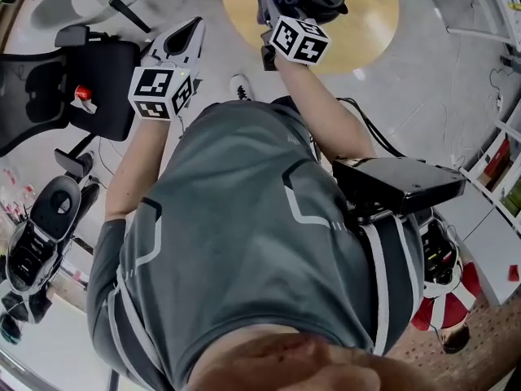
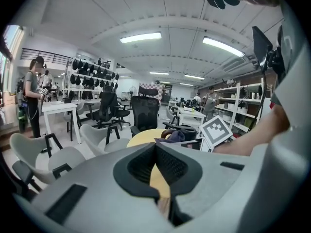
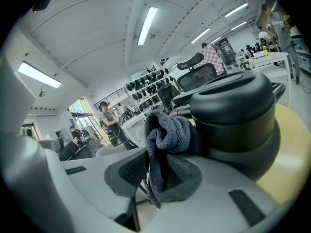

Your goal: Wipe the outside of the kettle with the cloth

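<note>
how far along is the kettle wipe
Done: the cloth is clamped in the right gripper. In hand: it sits bunched against the kettle. Remaining: nothing shows how much is wiped; the left gripper is shut, empty, away from it.

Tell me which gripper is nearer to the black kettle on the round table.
Right. The right gripper, shut on the cloth, is at the kettle, cloth seemingly against its side. The left gripper, shut, hangs off to the kettle's left, over the floor beside the table.
</note>
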`<state>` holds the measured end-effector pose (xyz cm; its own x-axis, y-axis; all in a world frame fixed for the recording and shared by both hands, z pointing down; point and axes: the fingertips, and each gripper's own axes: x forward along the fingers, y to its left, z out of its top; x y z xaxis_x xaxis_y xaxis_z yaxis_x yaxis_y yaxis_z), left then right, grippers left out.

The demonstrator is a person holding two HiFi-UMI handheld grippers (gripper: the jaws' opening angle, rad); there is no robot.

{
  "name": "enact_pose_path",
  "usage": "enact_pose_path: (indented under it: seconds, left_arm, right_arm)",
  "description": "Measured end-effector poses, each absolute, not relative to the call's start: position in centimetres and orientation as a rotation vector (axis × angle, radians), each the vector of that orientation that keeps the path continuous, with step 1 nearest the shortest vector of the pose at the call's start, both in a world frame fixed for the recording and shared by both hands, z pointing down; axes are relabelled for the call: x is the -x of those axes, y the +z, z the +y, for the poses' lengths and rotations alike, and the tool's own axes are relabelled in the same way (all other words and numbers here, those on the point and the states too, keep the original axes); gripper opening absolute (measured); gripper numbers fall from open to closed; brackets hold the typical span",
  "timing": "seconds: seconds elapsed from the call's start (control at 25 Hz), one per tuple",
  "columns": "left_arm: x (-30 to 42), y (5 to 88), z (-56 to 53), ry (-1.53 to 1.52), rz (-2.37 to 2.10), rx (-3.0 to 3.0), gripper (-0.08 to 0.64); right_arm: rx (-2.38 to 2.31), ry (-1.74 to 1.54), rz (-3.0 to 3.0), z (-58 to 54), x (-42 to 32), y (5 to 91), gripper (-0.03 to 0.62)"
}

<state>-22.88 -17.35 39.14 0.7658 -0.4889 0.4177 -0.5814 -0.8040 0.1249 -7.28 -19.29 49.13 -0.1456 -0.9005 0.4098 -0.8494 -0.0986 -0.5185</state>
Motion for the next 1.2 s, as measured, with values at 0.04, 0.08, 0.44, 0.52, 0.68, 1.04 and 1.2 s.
enact_pose_path:
  seconds: [0.04, 0.08, 0.44, 0.52, 0.68, 1.04, 1.2]
  left_arm:
    - [22.7, 39.4, -17.8, 0.534, -0.828, -2.717, 0.008]
    - [22.4, 39.6, -18.3, 0.527, -0.817, -2.72, 0.008]
    - [13.1, 38.0, -16.1, 0.482, -0.746, -2.728, 0.008]
    - [11.6, 38.2, -16.2, 0.48, -0.735, -2.728, 0.008]
    - [8.2, 38.2, -15.8, 0.482, -0.729, -2.721, 0.008]
    - [5.4, 39.4, -16.2, 0.496, -0.789, -2.687, 0.008]
    - [4.8, 39.2, -15.4, 0.505, -0.848, -2.665, 0.008]
  right_arm:
    - [1.996, -1.079, 2.086, -19.1, 7.7, 49.3, 0.078]
    - [1.987, -1.077, 2.115, -18.8, 8.1, 49.5, 0.078]
    - [1.755, -1.027, 2.413, -9.2, 5.4, 45.8, 0.08]
    - [1.725, -1.005, 2.481, -7.6, 4.5, 45.6, 0.079]
    - [1.679, -0.936, 2.595, -4.2, 1.1, 44.6, 0.079]
    - [1.679, -0.877, 2.657, -1.0, -6.0, 45.5, 0.078]
    - [1.665, -0.84, 2.673, -1.5, -10.0, 45.2, 0.078]
